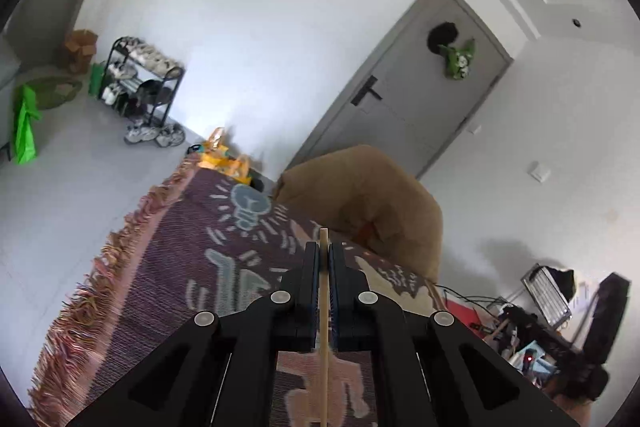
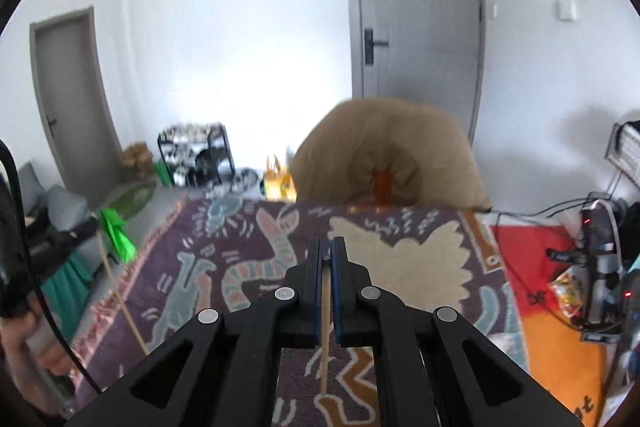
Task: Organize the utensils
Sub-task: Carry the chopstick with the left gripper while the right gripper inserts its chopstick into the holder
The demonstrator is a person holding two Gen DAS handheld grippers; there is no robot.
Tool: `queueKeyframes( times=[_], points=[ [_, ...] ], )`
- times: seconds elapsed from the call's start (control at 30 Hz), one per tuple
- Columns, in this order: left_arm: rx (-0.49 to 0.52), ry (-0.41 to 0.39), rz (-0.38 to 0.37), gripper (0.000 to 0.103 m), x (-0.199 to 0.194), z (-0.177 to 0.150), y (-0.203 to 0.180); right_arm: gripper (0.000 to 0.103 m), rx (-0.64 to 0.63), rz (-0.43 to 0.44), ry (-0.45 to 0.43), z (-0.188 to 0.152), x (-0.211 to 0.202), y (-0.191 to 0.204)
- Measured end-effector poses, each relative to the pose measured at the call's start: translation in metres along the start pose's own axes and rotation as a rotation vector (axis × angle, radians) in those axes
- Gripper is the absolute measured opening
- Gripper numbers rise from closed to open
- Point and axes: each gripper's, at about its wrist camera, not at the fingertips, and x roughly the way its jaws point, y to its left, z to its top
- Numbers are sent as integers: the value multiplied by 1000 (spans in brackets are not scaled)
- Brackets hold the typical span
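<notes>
**Both claws clamped on a chopstick each**

Left claw [image 1: 324, 255], at the lower centre of the left wrist view, has its jaws closed tight on a thin wooden chopstick [image 1: 324, 311]. The stick runs straight up the middle of the frame, its tip poking out just above the fingertips and its lower end leaving the bottom edge. Beneath lies a purple patterned cloth [image 1: 180, 247] with a fringed border and a pale blue light-bulb motif, covering the desk. A tan cushion [image 1: 368, 195] sits beyond the cloth at centre right, a grey door [image 1: 408, 99] stands behind it, and a black shoe rack [image 1: 140, 79] is at the upper left. No writing can be read in this view.

Right claw [image 2: 327, 251], at the lower centre of the right wrist view, is likewise closed on a second chopstick [image 2: 325, 315], which shows between the pads and hangs down below them over the same cloth [image 2: 248, 247]. At the left edge a hand [image 2: 36, 343] holds the other device, and the first chopstick [image 2: 120, 303] slants across the cloth's fringe. An orange and red mat [image 2: 560, 347] at the lower right carries dark lettering too blurred to read.
</notes>
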Motion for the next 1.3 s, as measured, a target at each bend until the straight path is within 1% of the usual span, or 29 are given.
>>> queueKeyframes(
  times=[0.13,0.23,0.37,0.43,0.57,0.67,0.73,0.83,1.07,1.23,1.3],
  points=[
    [28,2,-28,4,-3,-5,-21,5,11,-21,-83,9,-42,-11],
    [50,4,-47,4,-5,-8,-37,5,25,-54,-141,14,-71,-22],
    [72,6,-69,4,-6,-11,-55,5,39,-88,-177,15,-89,-34],
    [80,9,-78,4,-6,-13,-62,5,45,-88,-197,13,-96,-39],
    [99,17,-86,4,-4,-17,-73,5,63,-108,-205,6,-100,-50],
    [115,22,-88,4,-3,-20,-80,5,83,-108,-211,0,-104,-58],
    [122,24,-87,4,-3,-21,-83,5,83,-104,-221,-3,-105,-61],
    [132,29,-87,4,-2,-24,-88,5,72,-127,-235,-9,-111,-63],
    [188,27,-103,4,-4,-28,-113,5,94,-105,-261,-13,-125,-70],
    [213,27,-122,4,-5,-32,-131,5,98,-85,-237,-19,-118,-74],
    [219,33,-130,4,-3,-34,-136,5,90,-76,-212,-22,-112,-72]
  ],
)
